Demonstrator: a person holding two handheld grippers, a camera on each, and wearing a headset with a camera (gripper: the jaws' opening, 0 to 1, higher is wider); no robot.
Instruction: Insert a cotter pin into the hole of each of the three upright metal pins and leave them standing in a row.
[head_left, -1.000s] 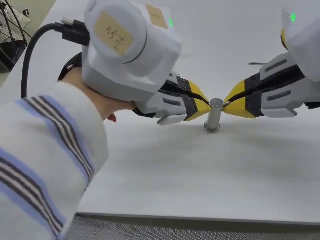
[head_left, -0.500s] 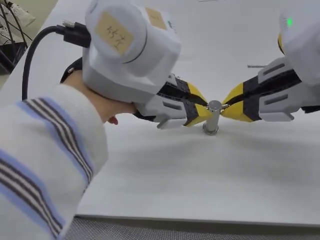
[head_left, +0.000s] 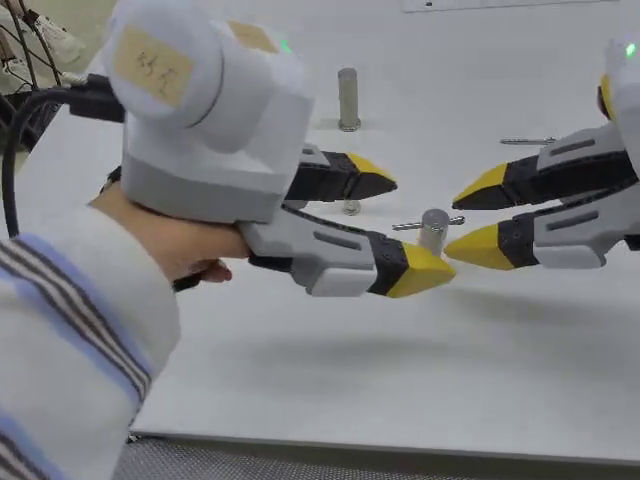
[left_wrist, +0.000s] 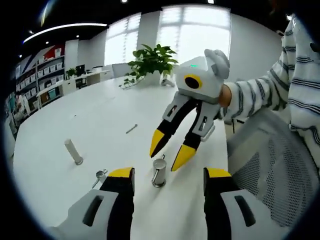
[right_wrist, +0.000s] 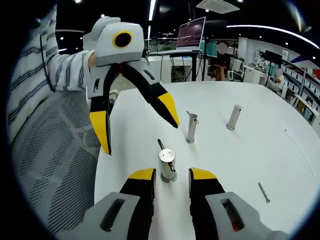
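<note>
Left tool (right_wrist: 140, 136) and right tool (head_left: 451, 228), jaws now spread and drawn back from nearest metal pin (head_left: 433, 232), cotter pin (head_left: 412, 226) lodged through its hole; middle pin (right_wrist: 191, 127) seemingly fitted too, far pin (head_left: 347, 98) bare, awaiting loose cotter pin (head_left: 527, 141) on counter (head_left: 400, 340).

The left tongs (head_left: 422, 228) and right tongs (head_left: 451, 226) point tip to tip, both with jaws spread. A hand (head_left: 165, 240) grips the left one.

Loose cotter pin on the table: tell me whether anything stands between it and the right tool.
Nothing visible does. The loose cotter pin lies on bare table to one side of the open right tool; the nearest upright pin stands just ahead of its jaws, off that path.
</note>
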